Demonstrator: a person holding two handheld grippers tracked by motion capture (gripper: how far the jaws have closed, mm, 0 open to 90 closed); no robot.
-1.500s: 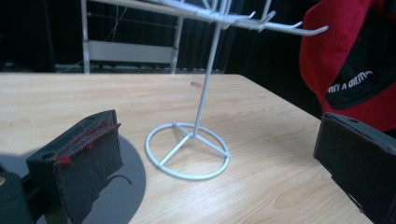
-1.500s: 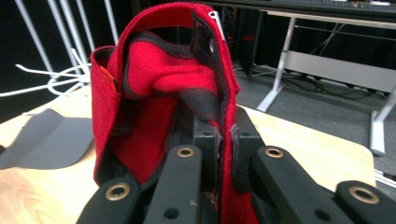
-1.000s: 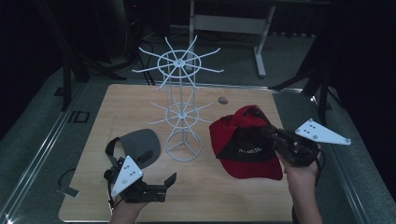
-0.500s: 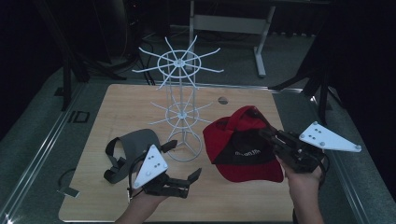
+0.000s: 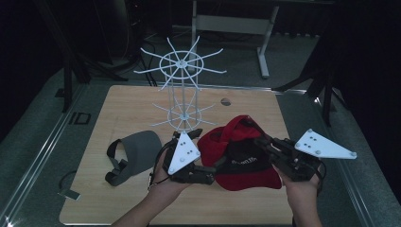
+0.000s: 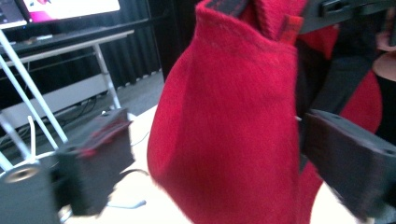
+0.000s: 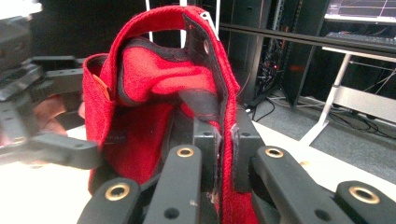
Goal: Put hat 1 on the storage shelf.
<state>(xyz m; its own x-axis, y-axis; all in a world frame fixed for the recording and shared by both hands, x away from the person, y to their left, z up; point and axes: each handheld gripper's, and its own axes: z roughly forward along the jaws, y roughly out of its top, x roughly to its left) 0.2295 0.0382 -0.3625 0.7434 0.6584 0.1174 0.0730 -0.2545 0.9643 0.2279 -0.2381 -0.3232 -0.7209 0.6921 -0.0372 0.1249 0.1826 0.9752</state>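
The red cap (image 5: pixel 239 153) sits at the tabletop's (image 5: pixel 132 106) near right, brim toward the person. The right tool (image 7: pixel 218 140) is clamped tight on its edge. The left tool (image 6: pixel 205 154), jaws wide and just closing, straddles the cap's side without pressing. Left lies a grey visor (image 5: pixel 135 150); behind, a white wire rack (image 5: pixel 182 90).

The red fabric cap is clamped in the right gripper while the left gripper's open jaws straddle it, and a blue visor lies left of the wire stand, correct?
Nearly: the visor is grey, not blue, as the high view shows. The right gripper does clamp the red fabric cap, the left gripper's jaws, just closing, straddle it unpressed, and the visor lies left of the white wire stand.
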